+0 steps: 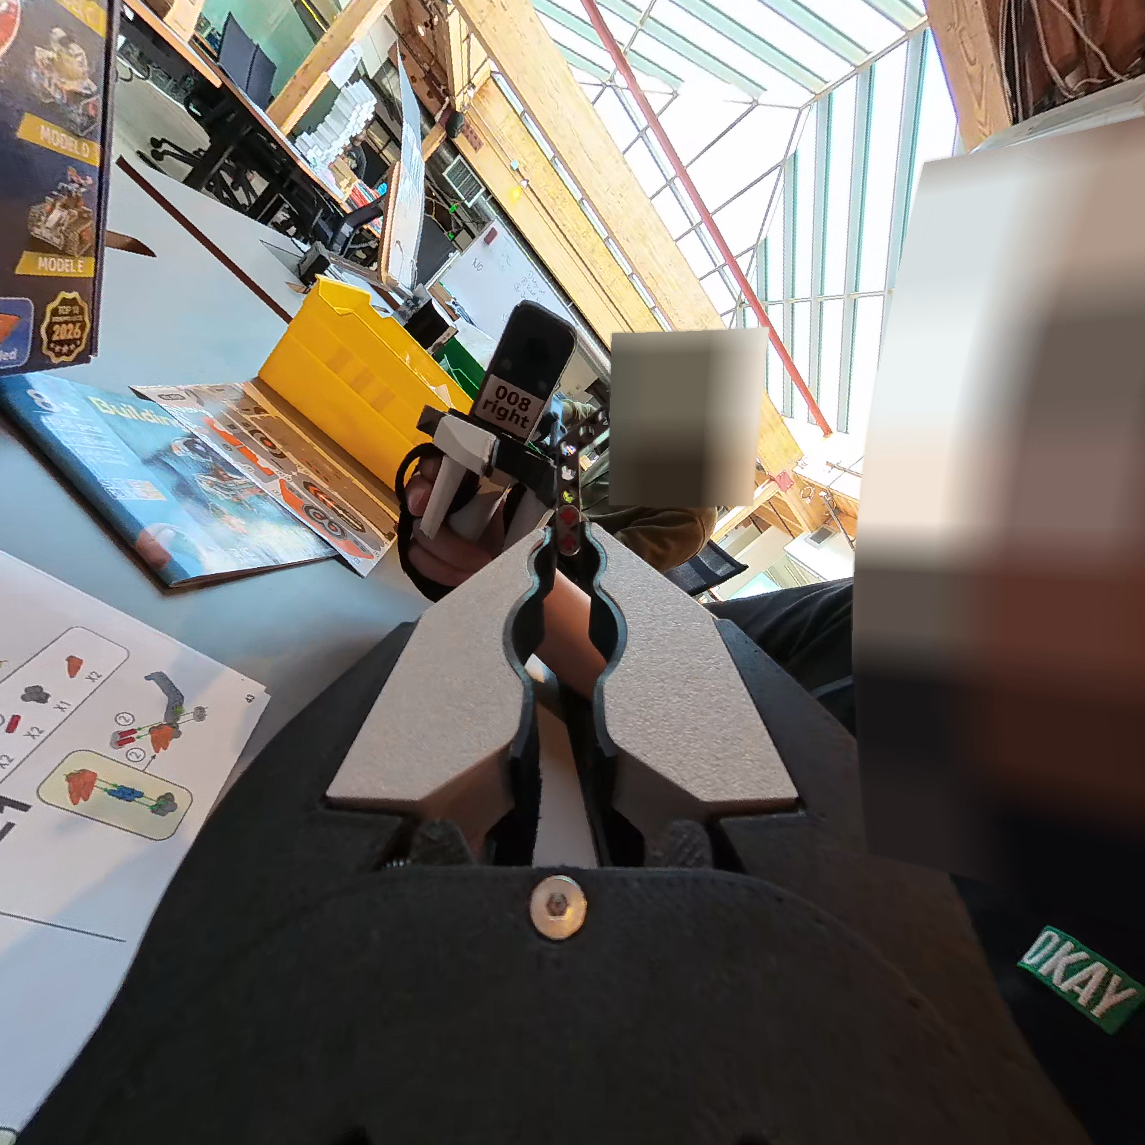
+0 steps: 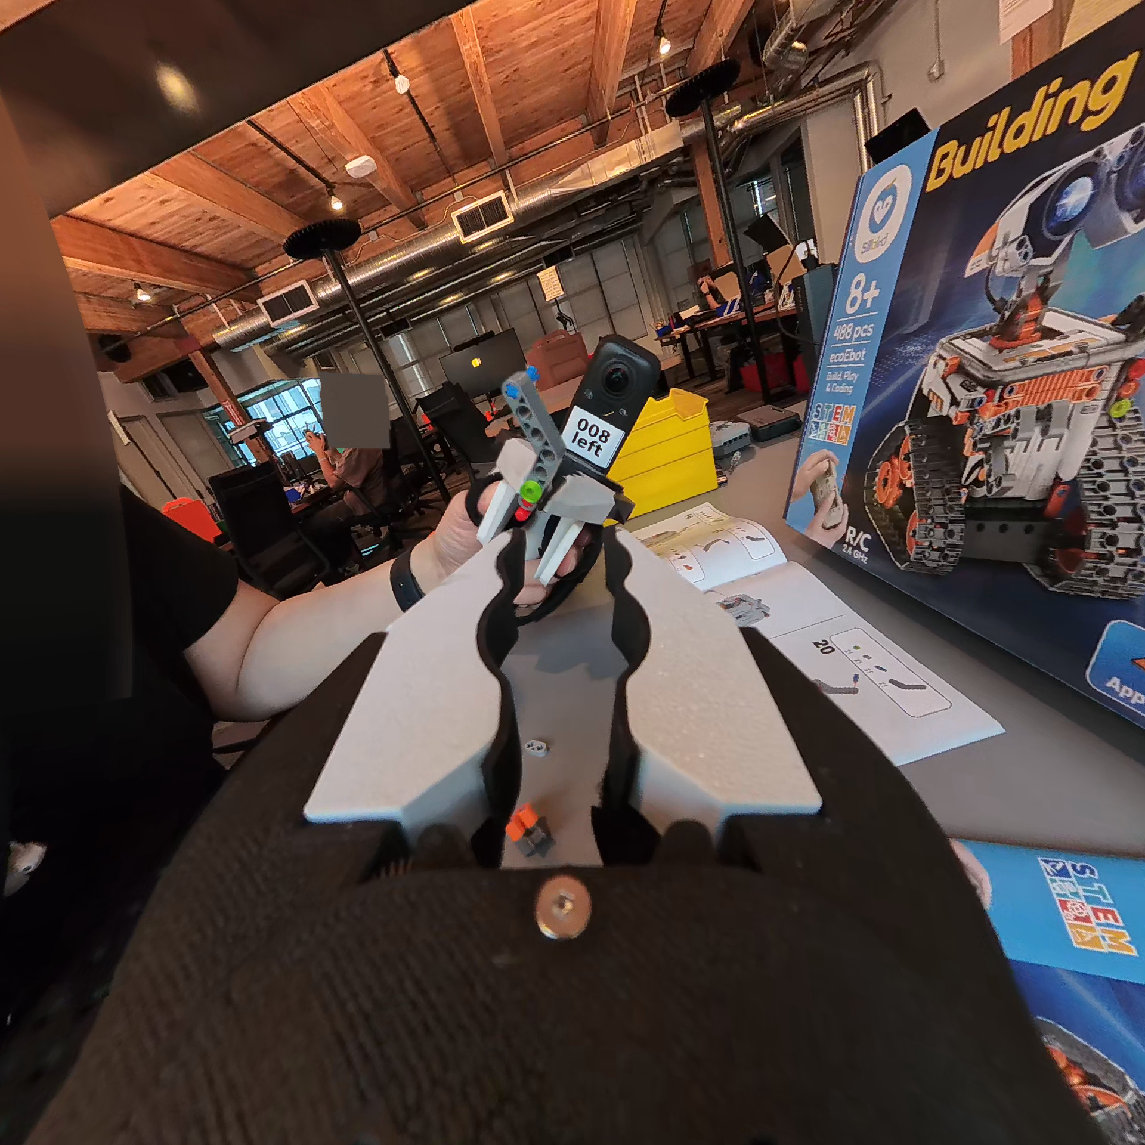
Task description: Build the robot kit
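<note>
fingertips of the left gripper (image 1: 569, 545) pinch the lower end of a grey perforated beam (image 2: 534, 434), which stands up and away from them, tilted. red pins (image 1: 569, 517) sit right at the clamped end, a green pin (image 2: 530, 491) just above them, and blue pins (image 2: 512, 390) at the far tip. the right gripper (image 2: 561, 545) faces it from just in front, jaws parted with bare space between the pads, holding nothing; its tips are near the beam but apart from it. below the right gripper, on the grey table (image 2: 966, 799), lie a small orange and grey piece (image 2: 528, 827) and a tiny grey connector (image 2: 536, 747). an open instruction booklet (image 2: 824, 626) lies just right of it, with a large toy box (image 2: 1016, 396) standing beyond. a yellow bin (image 1: 347, 365) sits behind the two grippers, well apart.
</note>
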Demonstrator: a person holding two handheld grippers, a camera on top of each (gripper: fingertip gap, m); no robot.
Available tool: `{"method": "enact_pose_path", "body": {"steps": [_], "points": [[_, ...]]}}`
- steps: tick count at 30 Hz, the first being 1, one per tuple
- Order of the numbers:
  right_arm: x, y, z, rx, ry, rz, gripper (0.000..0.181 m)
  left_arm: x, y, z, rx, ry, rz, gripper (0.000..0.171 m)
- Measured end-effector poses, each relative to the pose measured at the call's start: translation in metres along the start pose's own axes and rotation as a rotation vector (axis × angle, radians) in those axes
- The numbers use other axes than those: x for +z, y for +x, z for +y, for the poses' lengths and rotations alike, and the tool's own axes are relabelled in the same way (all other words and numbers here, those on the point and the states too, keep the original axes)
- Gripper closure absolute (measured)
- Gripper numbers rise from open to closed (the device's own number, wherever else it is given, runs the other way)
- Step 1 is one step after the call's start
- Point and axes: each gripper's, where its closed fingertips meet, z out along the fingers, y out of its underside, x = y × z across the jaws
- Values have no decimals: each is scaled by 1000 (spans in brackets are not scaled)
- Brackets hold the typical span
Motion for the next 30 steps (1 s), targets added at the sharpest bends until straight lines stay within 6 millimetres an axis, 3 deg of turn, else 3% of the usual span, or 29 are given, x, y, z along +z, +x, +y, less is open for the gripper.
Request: {"method": "enact_pose_path", "body": {"steps": [9,17,20,26,30], "points": [[-4,6,-8,-31,38,48,159,-8,-15,-7,1,52,-88,167],[-13,26,-13,-58,66,182,162,-19,-33,-10,4,73,-212,167],[-12,29,-12,-76,53,215,162,-22,-39,-13,95,75,-309,167],[-7,30,-5,-93,21,238,161,-30,-26,-33,417,130,-490,166],[-3,29,-3,-111,10,246,161,-27,-25,-31,405,127,-477,166]]}}
